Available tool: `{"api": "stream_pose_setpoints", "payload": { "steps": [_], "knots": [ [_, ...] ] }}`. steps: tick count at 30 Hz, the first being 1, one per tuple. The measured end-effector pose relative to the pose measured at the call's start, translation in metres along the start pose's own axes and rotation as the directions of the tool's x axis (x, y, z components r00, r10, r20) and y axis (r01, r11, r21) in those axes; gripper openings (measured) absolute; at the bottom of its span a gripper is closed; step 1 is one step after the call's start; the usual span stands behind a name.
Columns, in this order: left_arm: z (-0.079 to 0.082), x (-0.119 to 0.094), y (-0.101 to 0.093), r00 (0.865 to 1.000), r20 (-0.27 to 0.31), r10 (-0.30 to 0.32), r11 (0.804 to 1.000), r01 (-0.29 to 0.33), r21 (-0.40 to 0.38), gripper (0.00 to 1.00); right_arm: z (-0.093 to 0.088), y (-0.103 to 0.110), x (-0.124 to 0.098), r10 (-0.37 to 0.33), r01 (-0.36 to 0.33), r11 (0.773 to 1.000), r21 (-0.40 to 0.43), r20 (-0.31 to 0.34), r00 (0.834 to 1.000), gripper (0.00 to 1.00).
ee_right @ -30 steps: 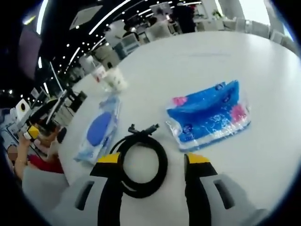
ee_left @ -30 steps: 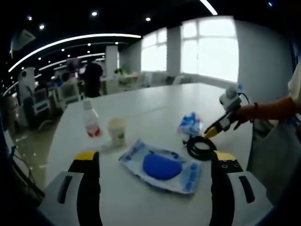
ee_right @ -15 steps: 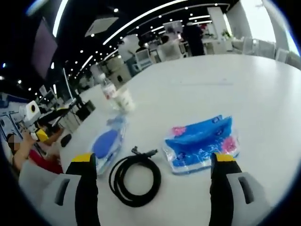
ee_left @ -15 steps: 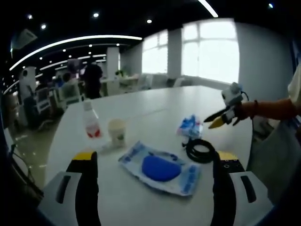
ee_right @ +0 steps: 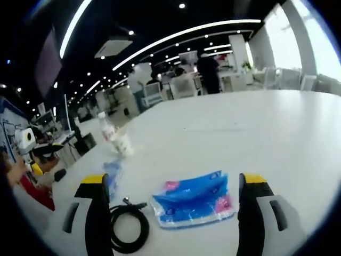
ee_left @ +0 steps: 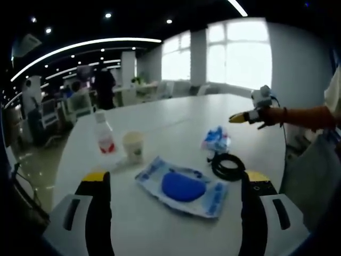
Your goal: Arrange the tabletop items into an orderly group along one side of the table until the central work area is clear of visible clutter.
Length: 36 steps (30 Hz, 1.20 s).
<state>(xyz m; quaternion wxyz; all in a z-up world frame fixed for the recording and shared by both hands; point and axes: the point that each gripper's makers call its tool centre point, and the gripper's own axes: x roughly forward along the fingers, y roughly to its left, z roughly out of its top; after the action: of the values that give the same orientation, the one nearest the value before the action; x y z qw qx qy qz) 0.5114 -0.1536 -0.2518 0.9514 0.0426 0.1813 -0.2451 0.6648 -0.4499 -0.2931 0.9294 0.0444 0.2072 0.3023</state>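
While both jaws of the right gripper (ee_right: 170, 213) stand apart, the soft, crinkly tissue pack (ee_right: 194, 200) between them looks light; pinch its middle.

Matt white table (ee_left: 176, 120); glossy, crinkled plastic on the blue tissue pack (ee_right: 195, 200) and flat blue-pad packet (ee_left: 182, 186); smooth black cable coil (ee_left: 229, 167); clear plastic bottle (ee_left: 103, 136); paper cup (ee_left: 133, 147).
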Motion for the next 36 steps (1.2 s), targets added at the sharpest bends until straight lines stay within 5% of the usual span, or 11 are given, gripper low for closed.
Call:
{"api": "stream_pose_setpoints", "payload": {
  "steps": [9, 16, 36],
  "knots": [
    [-0.002, 0.002, 0.003, 1.0, -0.002, 0.008, 1.0, -0.008, -0.019, 0.99, -0.009, -0.01, 0.018, -0.025, 0.025, 0.998, -0.061, -0.004, 1.0, 0.99],
    [-0.007, 0.002, 0.005, 1.0, -0.016, 0.018, 0.999, -0.018, -0.027, 0.99, -0.005, -0.023, 0.029, -0.038, 0.043, 0.992, -0.115, 0.038, 0.999, 0.9],
    [-0.015, 0.005, 0.016, 0.998, -0.042, 0.047, 0.998, -0.049, -0.036, 0.98, -0.047, -0.055, 0.05, -0.079, 0.07, 0.977, -0.202, -0.038, 0.996, 0.4]
  ]
}}
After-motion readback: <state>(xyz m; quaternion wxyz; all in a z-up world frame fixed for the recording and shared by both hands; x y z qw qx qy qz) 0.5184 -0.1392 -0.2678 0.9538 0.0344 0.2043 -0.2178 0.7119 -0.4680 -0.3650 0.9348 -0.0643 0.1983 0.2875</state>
